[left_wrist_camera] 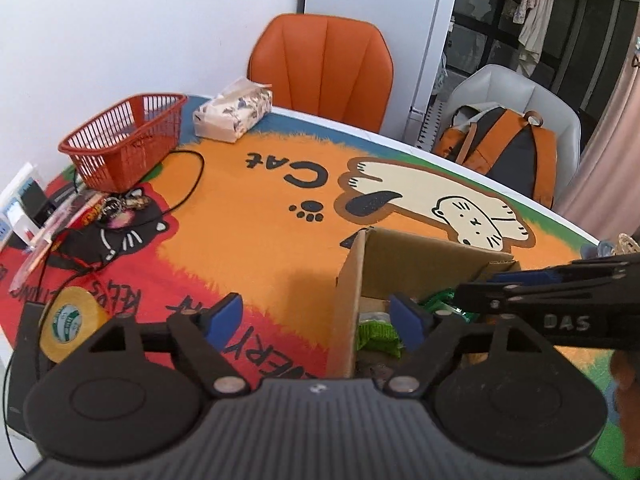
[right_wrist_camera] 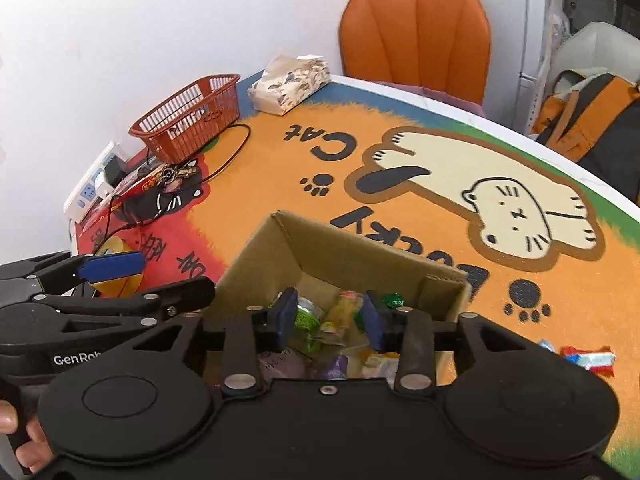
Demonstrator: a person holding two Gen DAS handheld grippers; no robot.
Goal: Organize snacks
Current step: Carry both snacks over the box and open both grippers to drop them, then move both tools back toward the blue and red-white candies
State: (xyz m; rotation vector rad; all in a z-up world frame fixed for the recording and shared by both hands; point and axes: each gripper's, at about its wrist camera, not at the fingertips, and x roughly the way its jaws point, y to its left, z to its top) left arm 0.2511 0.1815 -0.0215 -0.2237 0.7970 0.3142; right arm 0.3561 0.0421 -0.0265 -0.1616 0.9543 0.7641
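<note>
An open cardboard box [left_wrist_camera: 408, 256] [right_wrist_camera: 344, 248] stands on the cat-print table mat and holds several wrapped snacks [right_wrist_camera: 320, 320], green ones [left_wrist_camera: 376, 334] among them. My left gripper [left_wrist_camera: 318, 318] is open and empty, straddling the box's left wall. My right gripper [right_wrist_camera: 330, 318] is open and empty, hovering over the box's inside. It also shows side-on in the left wrist view [left_wrist_camera: 520, 284]. A red-white-blue wrapped snack [right_wrist_camera: 588, 358] lies on the mat right of the box.
A red plastic basket [left_wrist_camera: 124, 140] [right_wrist_camera: 192, 120] and a tissue pack [left_wrist_camera: 234, 110] [right_wrist_camera: 290, 80] sit at the table's far left. A tape roll [left_wrist_camera: 70, 320], cables, keys and a power strip [right_wrist_camera: 92, 188] lie at the left. An orange chair [left_wrist_camera: 324, 68] stands behind.
</note>
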